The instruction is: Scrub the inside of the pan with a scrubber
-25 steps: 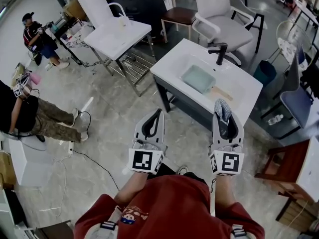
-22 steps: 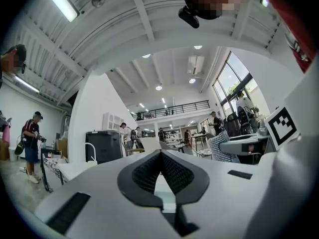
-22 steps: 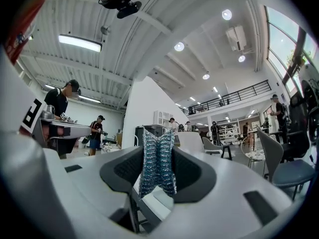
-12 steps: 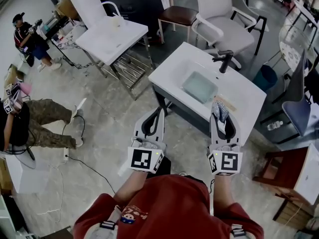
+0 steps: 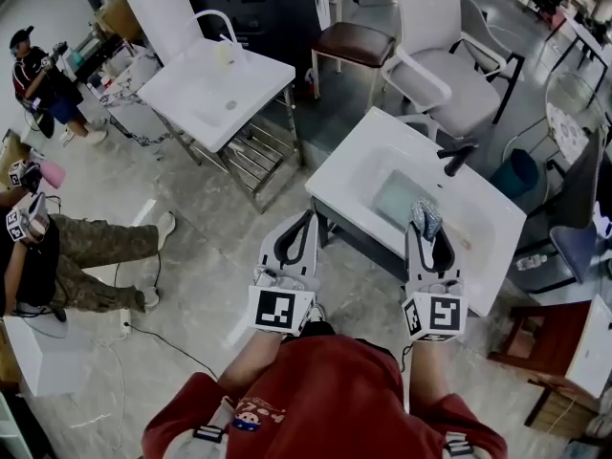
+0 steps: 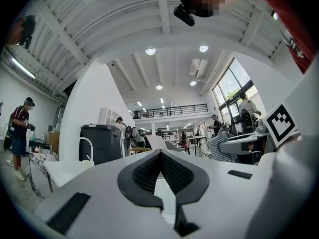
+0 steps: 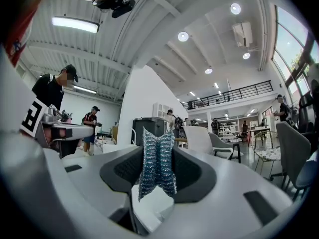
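Head view: approach step; right tool (image 5: 425, 226) pinches the scrubber (image 5: 426, 213) near the pan (image 5: 397, 197), left tool (image 5: 309, 216) pressed together, empty; next it must reach inside

Silvery mesh scrubber (image 7: 157, 164) stands clamped in right hand-held gripper (image 7: 158, 151); pale pan (image 5: 397, 197) lies in sink (image 5: 346, 161).

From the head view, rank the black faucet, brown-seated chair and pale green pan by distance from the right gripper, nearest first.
1. Pale green rectangular pan, in the white sink just ahead of the right gripper.
2. Black faucet, at the sink's far edge.
3. Brown-seated chair, beyond the sink, leftward.
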